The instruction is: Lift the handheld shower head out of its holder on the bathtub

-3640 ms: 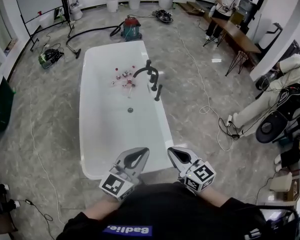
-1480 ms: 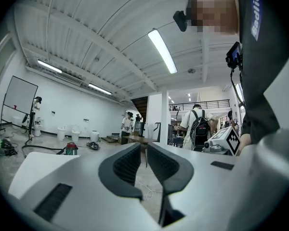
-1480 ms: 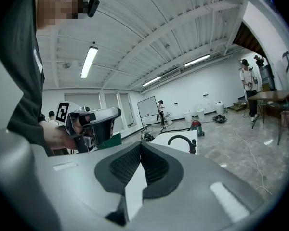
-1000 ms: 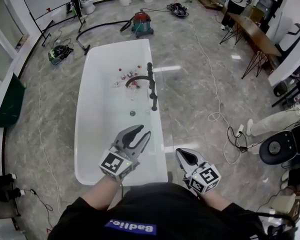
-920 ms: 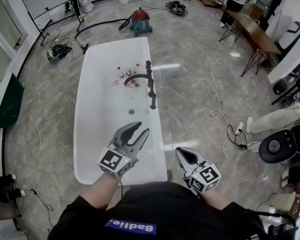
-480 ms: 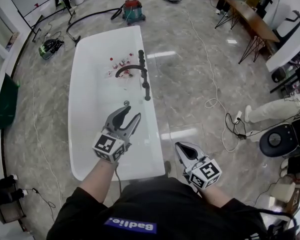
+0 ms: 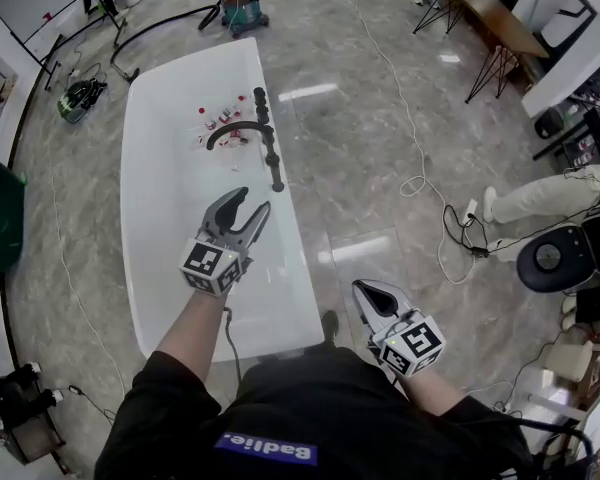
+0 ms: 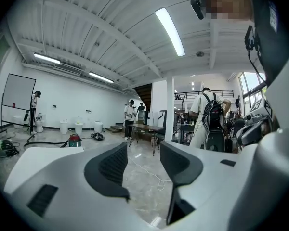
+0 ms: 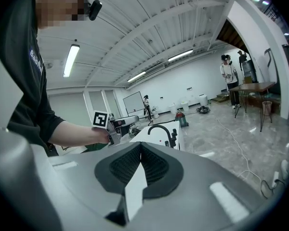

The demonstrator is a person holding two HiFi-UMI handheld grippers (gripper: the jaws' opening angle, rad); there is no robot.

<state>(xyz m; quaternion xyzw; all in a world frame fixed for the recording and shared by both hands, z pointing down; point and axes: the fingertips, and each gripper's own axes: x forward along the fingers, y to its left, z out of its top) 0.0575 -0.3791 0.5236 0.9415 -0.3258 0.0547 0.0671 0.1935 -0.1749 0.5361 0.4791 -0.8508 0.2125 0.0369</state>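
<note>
A white bathtub (image 7: 150, 248) runs away from me in the head view. Black fittings stand on its right rim: a curved spout (image 7: 230, 131) and, nearest me, the slim black handheld shower head (image 7: 276, 174) upright in its holder. My left gripper (image 7: 250, 201) hovers over the tub just short of that shower head. Its jaws are opening and nothing is between them, as the left gripper view (image 8: 143, 150) also shows. My right gripper (image 7: 372, 290) is shut and empty over the floor, right of the tub. The right gripper view (image 9: 140, 146) looks at the spout (image 9: 160, 128).
Several small bottles (image 7: 220, 118) lie in the tub's far half. A red vacuum cleaner (image 7: 242, 6) stands beyond the tub. White cables (image 7: 420, 183) trail over the marble floor on the right. A seated person (image 7: 540, 203) and a table (image 7: 480, 13) are farther right.
My left gripper has travelled forward over the tub toward the black fittings, and its jaws have spread wider. The right gripper stayed shut and low beside the tub.
</note>
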